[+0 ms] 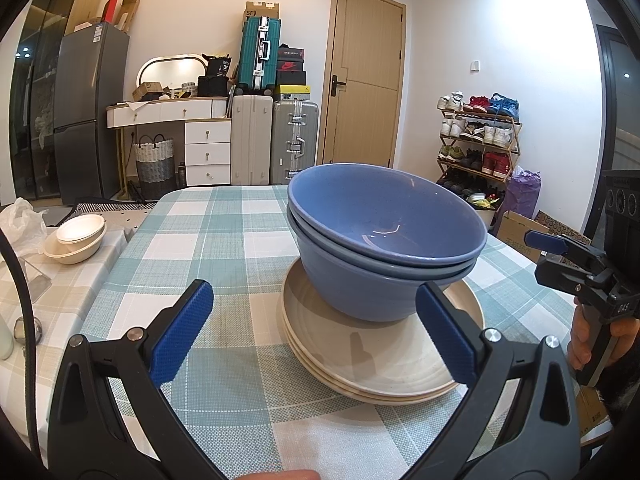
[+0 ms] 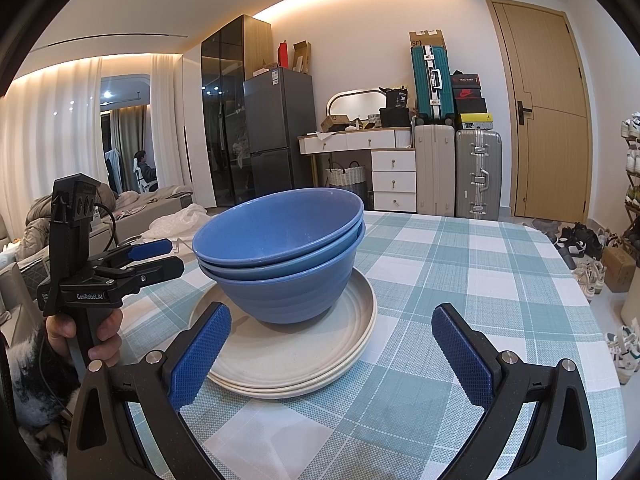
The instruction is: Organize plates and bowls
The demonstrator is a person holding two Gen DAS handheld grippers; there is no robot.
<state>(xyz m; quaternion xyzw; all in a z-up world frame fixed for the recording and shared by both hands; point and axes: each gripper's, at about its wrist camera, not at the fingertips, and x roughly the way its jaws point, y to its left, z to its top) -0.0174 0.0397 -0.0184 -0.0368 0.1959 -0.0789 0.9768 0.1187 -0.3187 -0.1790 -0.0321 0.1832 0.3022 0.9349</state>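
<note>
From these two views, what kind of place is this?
Most likely a lived-in home, an open dining and living room. A table with a checked cloth holds bowls on plates; a fridge, stacked suitcases and a shoe rack line the walls.

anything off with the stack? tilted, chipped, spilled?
The blue bowls lean and sit off-centre on the plates, toward one rim. The plates look slightly staggered. No chips or spills visible. Both grippers are open and clear.

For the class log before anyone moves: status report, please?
Left gripper open, empty. Right gripper open, empty. Blue bowls nested on stacked plates, untouched. Checked tablecloth around the stack bare, nothing blocking.
</note>
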